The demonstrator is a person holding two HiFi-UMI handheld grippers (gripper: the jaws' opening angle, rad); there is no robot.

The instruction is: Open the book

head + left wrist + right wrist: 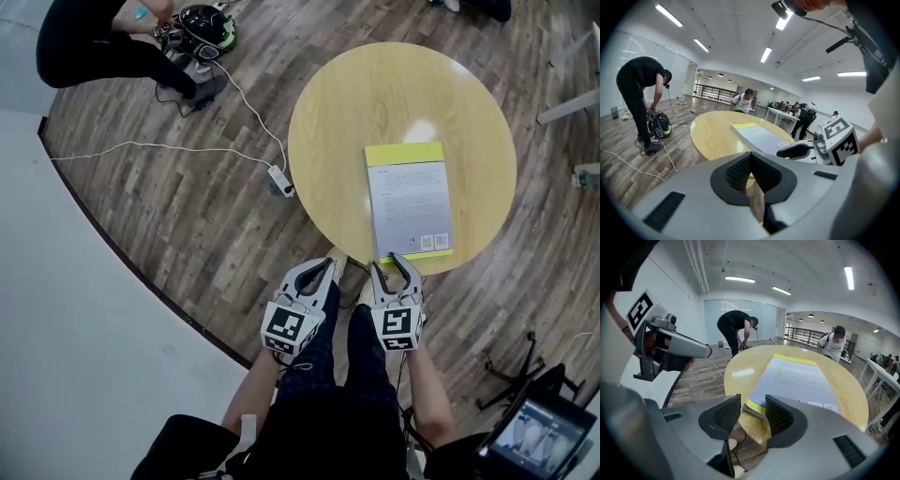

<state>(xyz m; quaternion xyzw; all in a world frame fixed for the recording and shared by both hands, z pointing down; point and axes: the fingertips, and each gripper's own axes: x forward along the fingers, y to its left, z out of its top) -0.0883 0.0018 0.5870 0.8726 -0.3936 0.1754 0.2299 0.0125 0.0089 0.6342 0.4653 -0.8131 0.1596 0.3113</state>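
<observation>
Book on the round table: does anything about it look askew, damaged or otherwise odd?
Nothing stands out. The book lies closed and flat on the round table, close to the rim nearest the person. No bent corners or tears show. The upper face bears small printed codes, so it may be the back cover.

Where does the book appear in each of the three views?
Head view: book right of centre, lying closed on the table's near side.
Left gripper view: book just below centre.
Right gripper view: book centre, large, reaching away.
Shared landmark: the round wooden table under it.
</observation>
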